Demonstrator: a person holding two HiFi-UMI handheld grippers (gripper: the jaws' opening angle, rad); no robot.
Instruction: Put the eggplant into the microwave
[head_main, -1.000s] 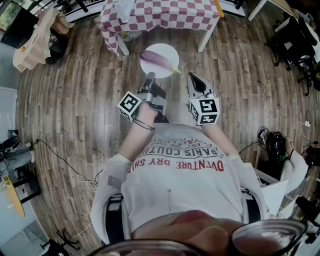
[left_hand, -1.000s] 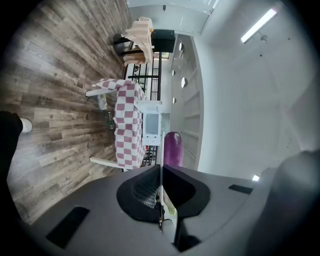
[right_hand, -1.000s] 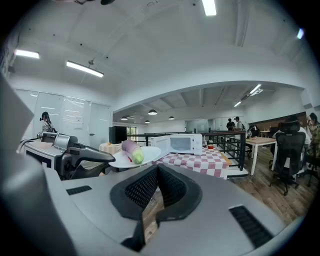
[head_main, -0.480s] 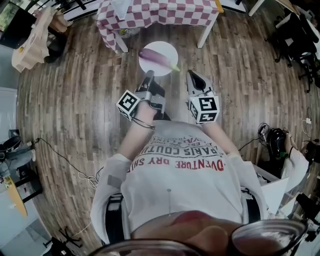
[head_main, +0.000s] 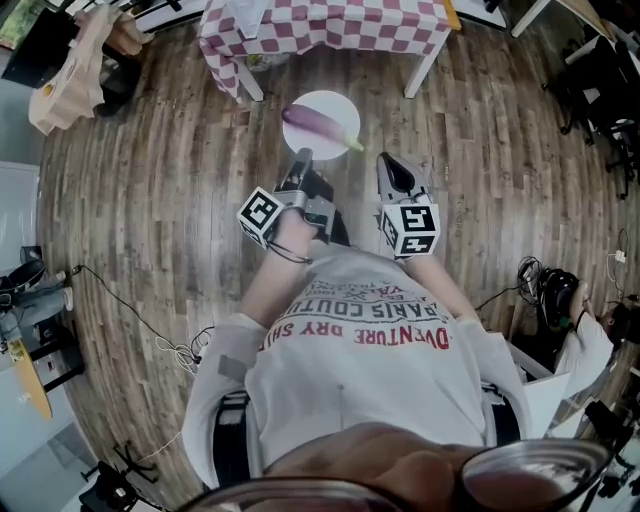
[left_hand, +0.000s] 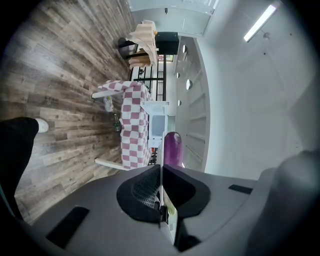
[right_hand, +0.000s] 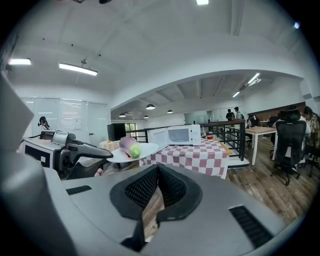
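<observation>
Clamping plate (head_main: 330, 102) rim, left gripper (head_main: 302, 156) jaws shut

The person wears a pale grey T-shirt (head_main: 360, 385) with short sleeves, printed across the chest in rows of red and dark capitals. Dark glasses rims (head_main: 520, 472) edge the bottom of the head view. Black straps (head_main: 230, 440) sit at both sides of the waist. A black trouser leg (left_hand: 15, 150) ends at a white shoe (left_hand: 43, 125). The left gripper (head_main: 300, 158) and right gripper (head_main: 388, 162) have grey moulded shells and black ribbed pads (right_hand: 141, 187) inside the jaws. Each carries a cube (head_main: 261, 215) with black-and-white square markers. A thin black cable (head_main: 288, 250) loops just below the left cube
</observation>
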